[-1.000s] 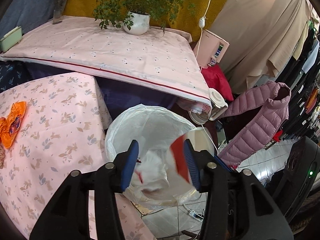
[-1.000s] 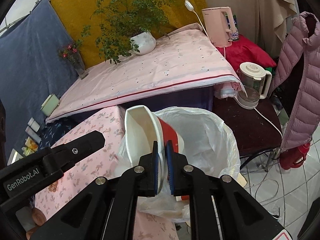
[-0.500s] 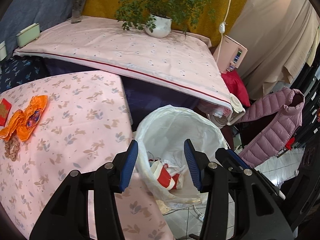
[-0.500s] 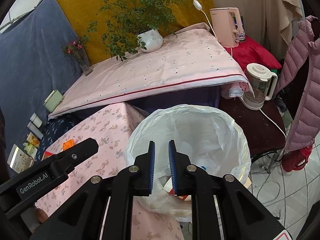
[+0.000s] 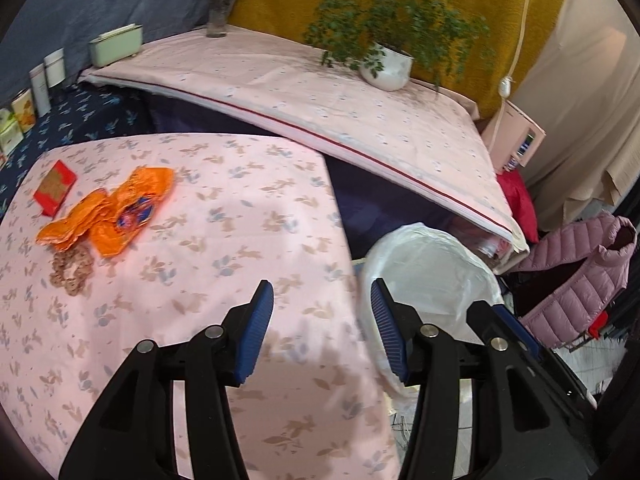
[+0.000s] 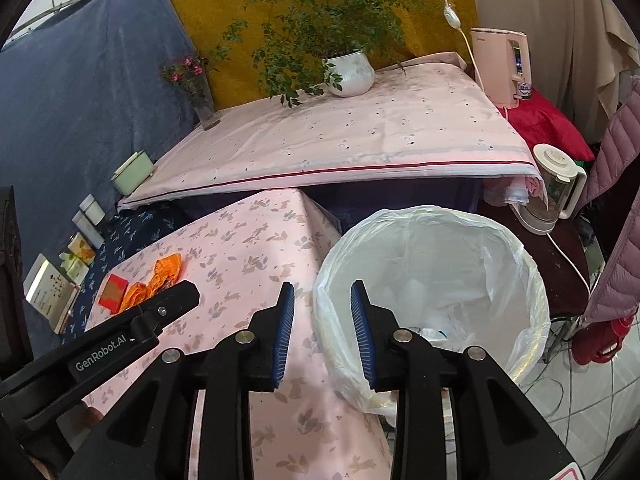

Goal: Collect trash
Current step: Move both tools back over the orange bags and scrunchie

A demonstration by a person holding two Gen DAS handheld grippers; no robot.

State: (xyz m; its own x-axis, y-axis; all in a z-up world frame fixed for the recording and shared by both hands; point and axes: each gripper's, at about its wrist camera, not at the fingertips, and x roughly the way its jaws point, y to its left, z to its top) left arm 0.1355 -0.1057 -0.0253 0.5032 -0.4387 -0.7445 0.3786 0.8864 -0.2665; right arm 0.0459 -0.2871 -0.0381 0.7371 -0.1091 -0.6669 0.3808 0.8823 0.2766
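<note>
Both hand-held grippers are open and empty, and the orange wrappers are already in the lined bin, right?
Not quite. The orange wrappers lie on the floral table, not in the lined bin, as the left wrist view shows. Both the left hand-held gripper and right hand-held gripper are open and empty.

Wrappers [image 5: 116, 216] on table [image 5: 224, 240] w/ box [image 5: 55, 187] left; bin [image 6: 432, 292] right of table.

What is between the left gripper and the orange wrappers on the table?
Nothing visible. The left gripper is open and empty, and only bare flowered tablecloth lies between it and the orange wrappers. The red packet and the beads sit beside the wrappers, not in the path.
</note>
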